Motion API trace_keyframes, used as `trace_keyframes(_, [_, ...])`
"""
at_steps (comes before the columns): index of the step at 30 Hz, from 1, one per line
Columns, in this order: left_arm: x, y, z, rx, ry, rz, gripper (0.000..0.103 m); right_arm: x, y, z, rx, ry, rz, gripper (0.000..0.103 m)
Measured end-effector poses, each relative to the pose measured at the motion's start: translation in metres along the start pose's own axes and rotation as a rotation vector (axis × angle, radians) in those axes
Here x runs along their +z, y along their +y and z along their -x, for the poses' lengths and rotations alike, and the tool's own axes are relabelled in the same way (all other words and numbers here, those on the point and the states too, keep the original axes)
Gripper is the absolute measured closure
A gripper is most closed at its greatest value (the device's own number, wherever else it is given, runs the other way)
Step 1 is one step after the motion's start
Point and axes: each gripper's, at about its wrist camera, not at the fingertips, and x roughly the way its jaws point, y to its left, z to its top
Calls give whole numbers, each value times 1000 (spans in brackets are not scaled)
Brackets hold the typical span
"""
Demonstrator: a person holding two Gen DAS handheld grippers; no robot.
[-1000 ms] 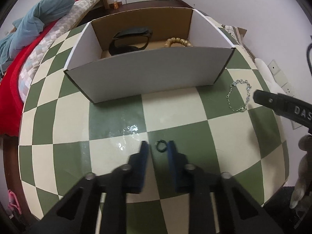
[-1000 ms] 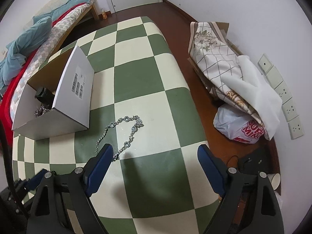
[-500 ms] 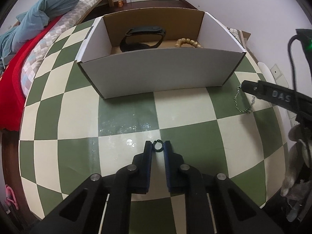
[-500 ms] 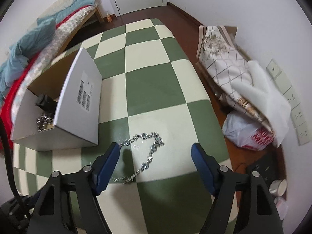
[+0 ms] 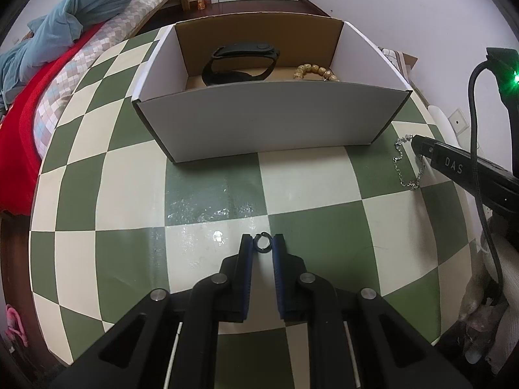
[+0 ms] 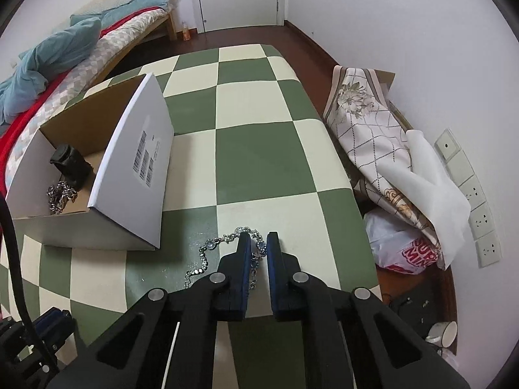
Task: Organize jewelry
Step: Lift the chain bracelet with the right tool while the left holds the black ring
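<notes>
My left gripper [image 5: 262, 243] is shut on a small black ring [image 5: 262, 242] just above the green-and-cream checkered table [image 5: 123, 253]. My right gripper [image 6: 258, 243] is shut on a silver chain bracelet [image 6: 207, 248] that lies on the table beside the box; the bracelet also shows in the left wrist view [image 5: 399, 159]. A white cardboard box [image 5: 269, 123] stands at the back of the table. It holds a black wristband [image 5: 240, 64], a wooden bead bracelet [image 5: 316, 71] and a silver chain [image 6: 60, 196].
A bed with red and blue bedding [image 5: 65, 39] stands left of the table. Folded fabric and a plastic bag [image 6: 399, 246] lie on the floor by the right wall. The table's right edge [image 6: 353, 194] is close to my right gripper.
My right gripper has moved forward over the silver chain bracelet and shut on it. My left gripper has shut on the black ring and drawn back a little from the box.
</notes>
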Motion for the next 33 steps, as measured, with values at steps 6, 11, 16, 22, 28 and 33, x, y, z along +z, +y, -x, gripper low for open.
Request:
trace_keyframes(6, [-1, 0, 0, 1, 4, -3, 94, -8, -2, 6, 40, 23, -3, 97])
trace_keyframes(11, [-4, 1, 1, -1, 5, -3, 94, -46, -8, 28, 121, 73, -43, 98])
trace_keyframes(16, [-4, 2, 1, -6, 8, 2, 94, -73, -17, 42, 225, 153, -127, 98])
trace_keyframes(22, [-5, 4, 1, -15, 15, 11, 94, -73, -19, 43, 233, 215, -144, 93])
trace_keyframes(28, [-6, 6, 2, -23, 17, 14, 94, -64, -4, 43, 176, 210, -82, 43])
trace_keyframes(33, [-6, 7, 2, -28, 17, 12, 94, -61, 4, 41, 91, 187, -26, 72])
